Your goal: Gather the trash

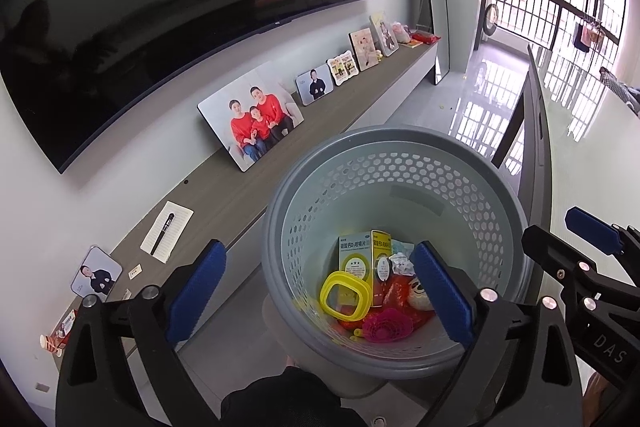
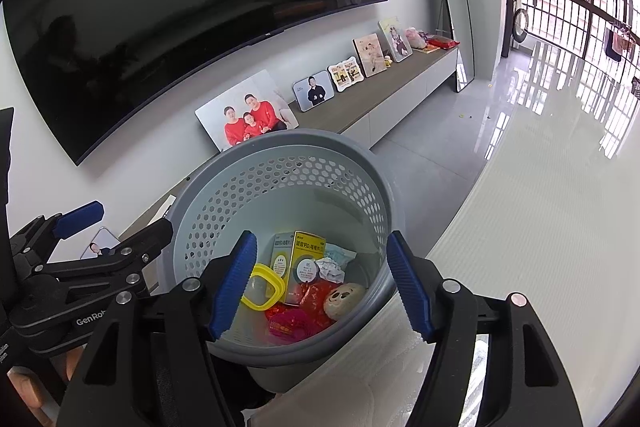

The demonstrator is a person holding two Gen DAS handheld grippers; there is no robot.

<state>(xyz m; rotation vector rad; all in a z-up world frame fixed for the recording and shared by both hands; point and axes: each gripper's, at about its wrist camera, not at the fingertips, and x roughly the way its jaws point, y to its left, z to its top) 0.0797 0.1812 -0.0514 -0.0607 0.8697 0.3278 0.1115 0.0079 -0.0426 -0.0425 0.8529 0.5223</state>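
Observation:
A grey perforated trash basket [image 1: 400,163] stands below both grippers; it also shows in the right wrist view [image 2: 280,163]. Inside lie yellow medicine boxes [image 1: 354,259], a yellow ring [image 1: 344,297], crumpled white paper [image 1: 402,263], red wrapping, a pink piece [image 1: 386,325] and a round bun-like toy [image 2: 344,297]. My left gripper [image 1: 316,291] is open and empty above the basket's near left rim. My right gripper [image 2: 320,287] is open and empty above the basket's near side. Each gripper shows at the edge of the other's view.
A long low cabinet [image 1: 280,155] runs along the wall under a big dark TV [image 1: 160,7], carrying several photo frames [image 1: 250,115], a notepad with a pen [image 1: 166,231] and small wrappers at its left end [image 1: 60,331]. A white table surface [image 2: 540,227] lies right.

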